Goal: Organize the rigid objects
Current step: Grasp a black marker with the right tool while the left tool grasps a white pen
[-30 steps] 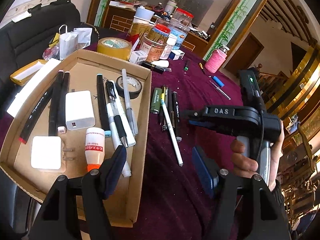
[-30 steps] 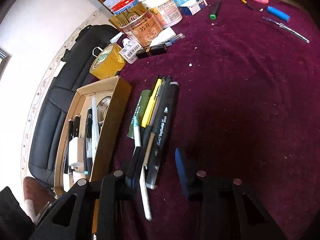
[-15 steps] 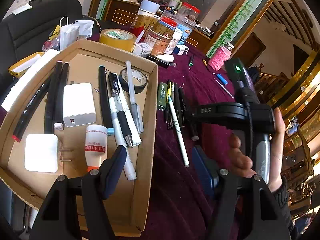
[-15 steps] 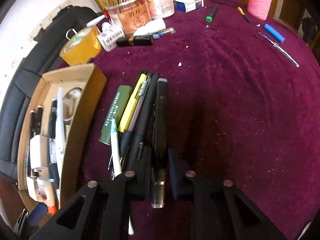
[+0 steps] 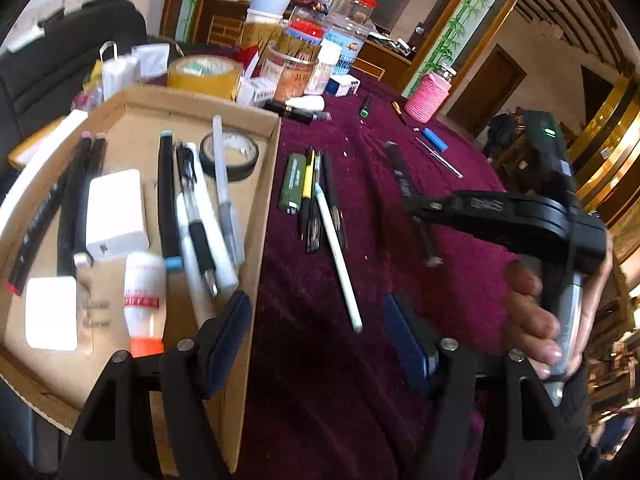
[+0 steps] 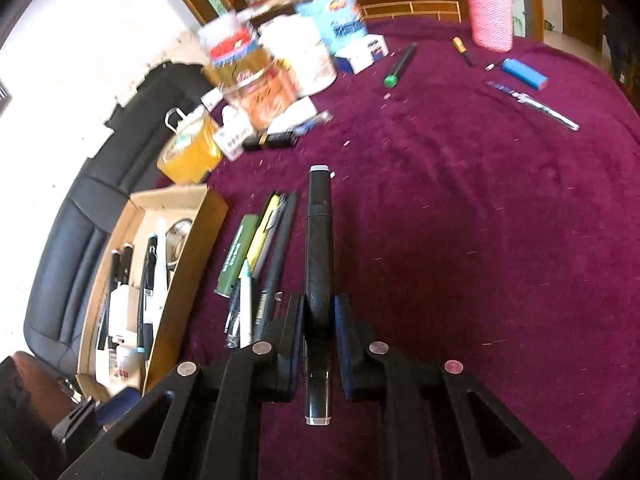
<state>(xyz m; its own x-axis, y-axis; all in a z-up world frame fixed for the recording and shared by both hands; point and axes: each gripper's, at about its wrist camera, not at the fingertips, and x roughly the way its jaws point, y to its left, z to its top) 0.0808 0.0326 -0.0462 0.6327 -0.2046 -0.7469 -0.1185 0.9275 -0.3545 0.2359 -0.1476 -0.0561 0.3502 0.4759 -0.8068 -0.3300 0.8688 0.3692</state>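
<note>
Currently 1 black marker (image 6: 319,248), grey-capped at both ends, clamped between the pads of the right tongs (image 6: 319,322), raised clear of the maroon desk (image 6: 480,220) cloth and pointing away along the fingers; jaws just closed further, marker between them. Seen also from the left wrist camera, tilted in the air under the right tongs (image 5: 420,216), gripped by a hand (image 5: 536,320).

Left tongs (image 5: 320,328): jaws standing wide, nothing between the pads, left finger (image 5: 230,332) over the near right wall of the cardboard tray (image 5: 256,216).

Loose row on the cloth just right of the tray: 1 green lighter (image 5: 293,188), 1 yellow pen (image 5: 307,184), several dark pens, 1 white pen (image 5: 338,256) lying across them.

Inside the tray: black markers, white pens, 1 white power bank (image 5: 115,214), 1 white charger plug (image 5: 51,312), 1 glue bottle (image 5: 143,300) with orange cap, 1 roll of black tape (image 5: 230,156).

Beyond the tray: 1 roll of tan packing tape (image 5: 205,76), jars and boxes. Far right of the cloth: 1 pink cup (image 5: 428,94), 1 blue lighter (image 5: 435,139), 1 green-capped marker (image 5: 365,106).
</note>
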